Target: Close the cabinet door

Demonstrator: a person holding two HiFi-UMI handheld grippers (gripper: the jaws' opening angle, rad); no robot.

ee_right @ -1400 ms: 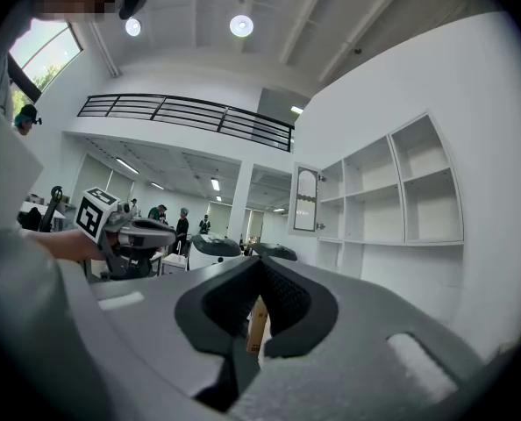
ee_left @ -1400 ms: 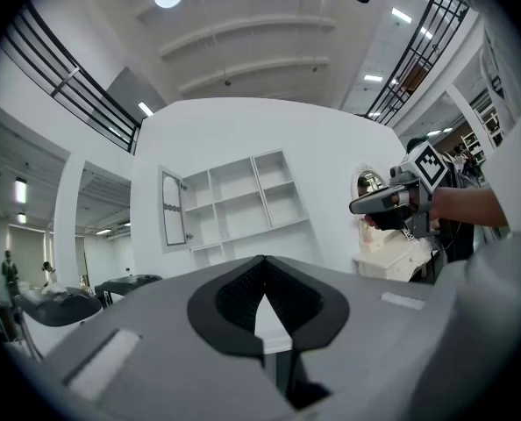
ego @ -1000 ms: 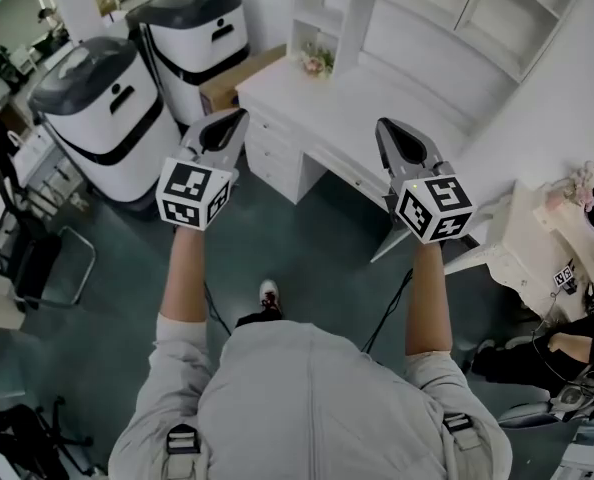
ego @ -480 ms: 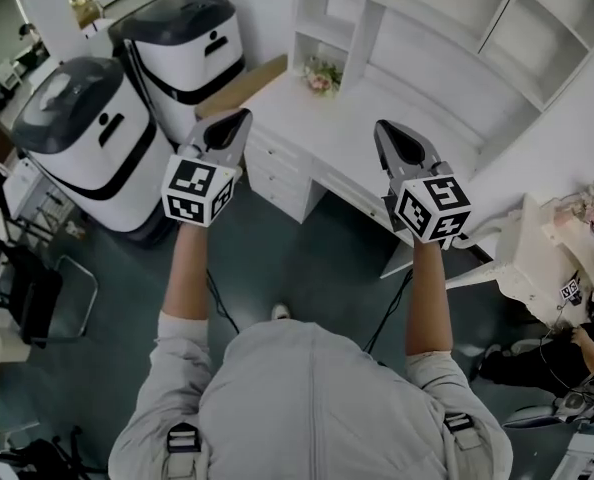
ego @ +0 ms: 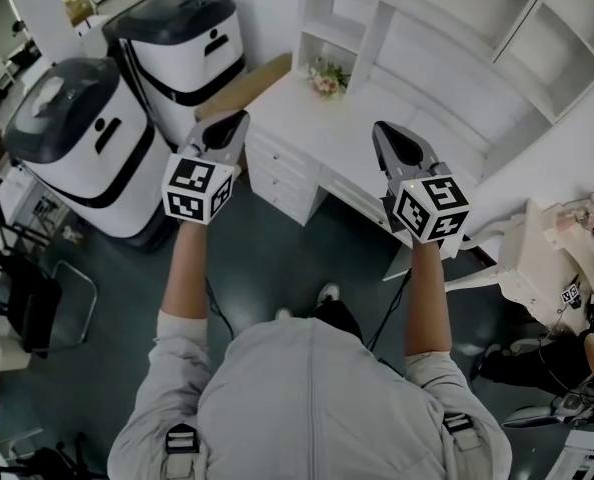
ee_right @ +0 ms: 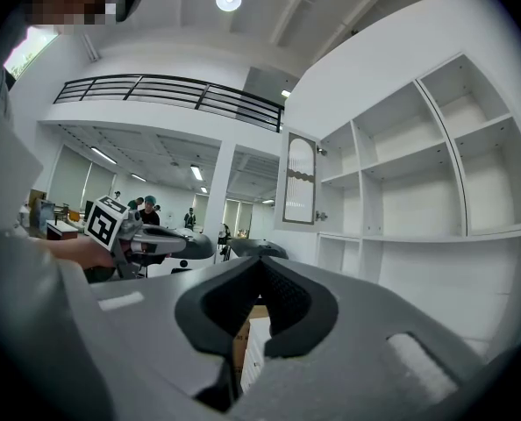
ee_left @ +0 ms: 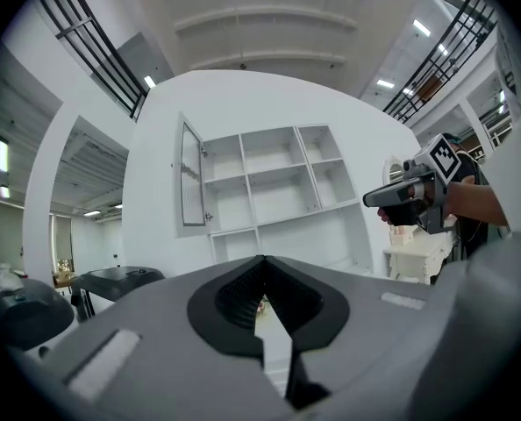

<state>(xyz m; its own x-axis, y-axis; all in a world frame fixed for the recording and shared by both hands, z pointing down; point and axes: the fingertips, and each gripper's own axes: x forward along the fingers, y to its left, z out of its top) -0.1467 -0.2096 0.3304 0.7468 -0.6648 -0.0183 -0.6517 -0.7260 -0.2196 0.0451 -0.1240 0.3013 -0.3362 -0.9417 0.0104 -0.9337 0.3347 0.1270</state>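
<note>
Cabinet door point(ee_right: 300, 178), upright and swung open, was seen upper centre, well beyond the right gripper point(ee_right: 260, 266). Right and left gripper point(ee_left: 262, 266) were both closed, empty.

The left claw point(ego: 237, 119) and right claw point(ego: 381, 129) are held side by side, pointing at a white desk point(ego: 322, 126).

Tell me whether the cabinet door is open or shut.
Open: the cabinet door stands swung out from the white shelf unit, leaving its shelves exposed.
</note>
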